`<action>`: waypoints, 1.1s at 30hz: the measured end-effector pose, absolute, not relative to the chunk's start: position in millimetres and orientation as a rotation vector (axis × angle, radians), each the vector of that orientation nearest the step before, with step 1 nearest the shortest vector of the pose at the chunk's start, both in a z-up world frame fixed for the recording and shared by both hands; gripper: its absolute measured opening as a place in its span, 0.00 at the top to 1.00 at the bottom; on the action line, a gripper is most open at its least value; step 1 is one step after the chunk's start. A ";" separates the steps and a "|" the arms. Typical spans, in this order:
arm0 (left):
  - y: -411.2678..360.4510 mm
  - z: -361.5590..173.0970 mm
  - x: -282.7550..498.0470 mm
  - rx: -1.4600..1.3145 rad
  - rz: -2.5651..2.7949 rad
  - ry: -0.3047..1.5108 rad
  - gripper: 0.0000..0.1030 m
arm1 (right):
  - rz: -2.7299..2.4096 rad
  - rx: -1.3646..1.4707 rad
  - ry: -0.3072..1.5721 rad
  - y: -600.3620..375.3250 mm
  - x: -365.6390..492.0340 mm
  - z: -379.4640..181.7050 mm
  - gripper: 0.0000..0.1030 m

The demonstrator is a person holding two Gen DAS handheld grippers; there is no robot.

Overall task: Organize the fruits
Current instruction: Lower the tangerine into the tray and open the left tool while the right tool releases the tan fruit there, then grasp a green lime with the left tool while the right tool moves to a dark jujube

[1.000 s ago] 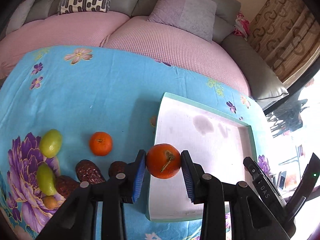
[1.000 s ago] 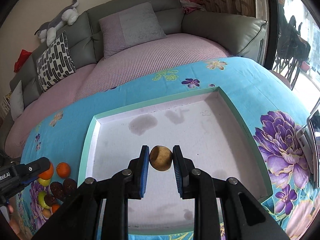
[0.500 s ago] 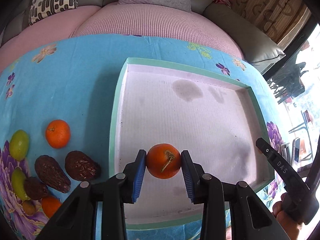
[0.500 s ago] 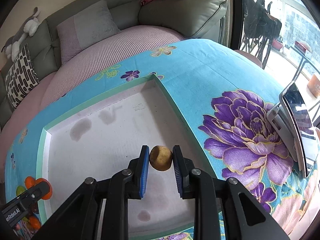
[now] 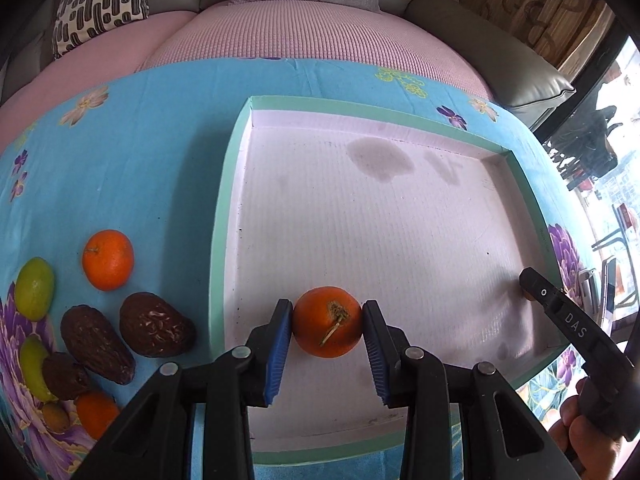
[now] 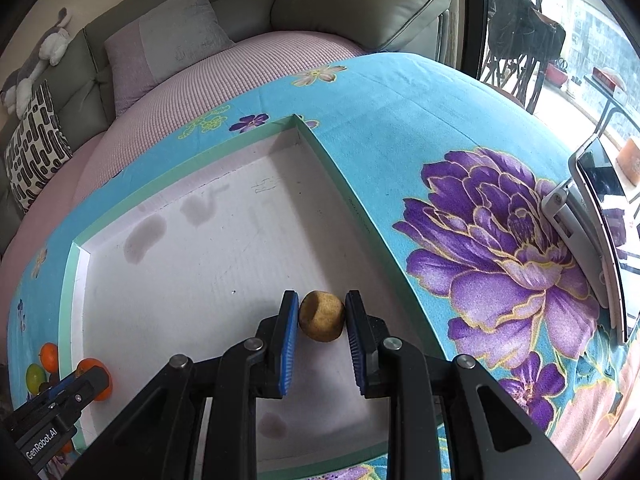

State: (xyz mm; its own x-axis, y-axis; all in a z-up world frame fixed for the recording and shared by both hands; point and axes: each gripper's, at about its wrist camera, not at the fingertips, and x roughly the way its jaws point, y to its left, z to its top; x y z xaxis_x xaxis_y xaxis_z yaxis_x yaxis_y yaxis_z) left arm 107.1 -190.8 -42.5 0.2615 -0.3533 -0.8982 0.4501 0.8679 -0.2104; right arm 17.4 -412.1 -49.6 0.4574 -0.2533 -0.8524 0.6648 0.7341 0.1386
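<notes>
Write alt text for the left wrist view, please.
The left gripper holds an orange fruit over a shallow white tray with green rim. Left of it, other fruits lie on a blue flowered cloth.

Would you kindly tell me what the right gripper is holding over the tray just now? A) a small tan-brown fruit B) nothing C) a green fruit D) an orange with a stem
A: in the right wrist view the right gripper is shut on a small tan-brown fruit above the tray; the orange with a stem sits in the left gripper.
</notes>
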 end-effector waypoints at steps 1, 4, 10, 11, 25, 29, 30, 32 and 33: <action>-191.6 -43.2 107.3 0.099 -0.542 1.188 0.63 | -0.596 0.490 0.939 -410.9 17.9 -49.7 0.76; -194.7 -44.2 107.3 0.100 -0.541 1.187 0.63 | -0.593 0.478 0.944 -409.2 17.8 -49.4 0.76; -190.3 -41.2 105.4 0.109 -0.532 1.186 0.57 | -0.593 0.482 0.953 -409.6 17.2 -52.3 0.75; -189.5 -39.5 104.8 0.110 -0.535 1.185 0.52 | -0.592 0.481 0.952 -409.2 17.0 -52.4 0.75; -165.2 -8.0 107.7 0.170 -0.394 1.048 0.12 | -0.592 0.432 0.976 -401.8 20.9 -54.3 0.40; -149.9 -15.7 119.1 0.194 -0.285 1.041 0.06 | -0.595 0.411 0.980 -400.2 22.1 -54.5 0.39; -144.9 -16.7 121.8 0.191 -0.266 1.039 0.06 | -0.593 0.405 0.982 -399.2 22.7 -54.6 0.38; -135.9 -17.9 126.5 0.194 -0.221 1.027 0.04 | -0.587 0.396 0.985 -396.9 23.6 -55.1 0.31; -132.5 -18.5 128.7 0.202 -0.198 1.017 0.03 | -0.586 0.390 0.988 -395.5 24.0 -55.3 0.31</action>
